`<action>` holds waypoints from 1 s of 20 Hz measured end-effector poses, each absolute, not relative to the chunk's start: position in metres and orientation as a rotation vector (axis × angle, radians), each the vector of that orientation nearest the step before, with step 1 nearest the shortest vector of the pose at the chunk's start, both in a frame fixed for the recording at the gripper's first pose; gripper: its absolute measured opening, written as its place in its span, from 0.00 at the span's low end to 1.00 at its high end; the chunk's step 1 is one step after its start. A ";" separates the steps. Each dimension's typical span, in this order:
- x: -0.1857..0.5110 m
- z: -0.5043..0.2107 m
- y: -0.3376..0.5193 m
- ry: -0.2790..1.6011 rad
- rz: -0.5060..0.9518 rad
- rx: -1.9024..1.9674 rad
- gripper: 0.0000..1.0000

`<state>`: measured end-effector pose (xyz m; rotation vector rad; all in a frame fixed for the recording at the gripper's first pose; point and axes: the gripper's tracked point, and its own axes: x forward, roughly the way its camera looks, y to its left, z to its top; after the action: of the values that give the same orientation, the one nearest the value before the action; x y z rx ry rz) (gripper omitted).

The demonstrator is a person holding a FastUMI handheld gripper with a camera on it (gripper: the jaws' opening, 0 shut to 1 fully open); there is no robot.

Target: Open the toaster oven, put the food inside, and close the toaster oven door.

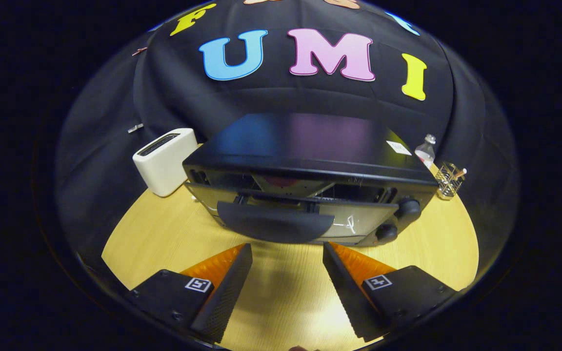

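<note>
A black toaster oven (pixel 310 146) stands on the wooden table just beyond my fingers. Its glass door (pixel 359 219) leans a little outward at the top, leaving a gap above it. The door's wide dark handle (pixel 276 224) faces me. Through the gap I see a wire rack and a reddish patch (pixel 281 181) inside; I cannot tell what it is. My gripper (pixel 288 245) is open with nothing between its fingers. The fingertips hover over the table a short way in front of the handle, one on each side of its middle.
Two knobs (pixel 408 207) sit on the oven's right front. A white slot toaster (pixel 164 161) stands close to the oven's left side. Behind its right corner are a small bottle (pixel 426 152) and a wire basket (pixel 449 180). Bare wooden table (pixel 286 292) lies under my fingers.
</note>
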<state>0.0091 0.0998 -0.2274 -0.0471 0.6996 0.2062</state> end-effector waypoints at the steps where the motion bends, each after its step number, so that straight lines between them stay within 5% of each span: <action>1: 0.019 -0.222 0.102 0.686 0.207 -0.042 0.97; 20: -0.010 -0.027 -0.021 0.193 -0.020 -0.009 0.98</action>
<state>-0.0099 -0.0206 -0.0266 -0.0085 0.1929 -0.0202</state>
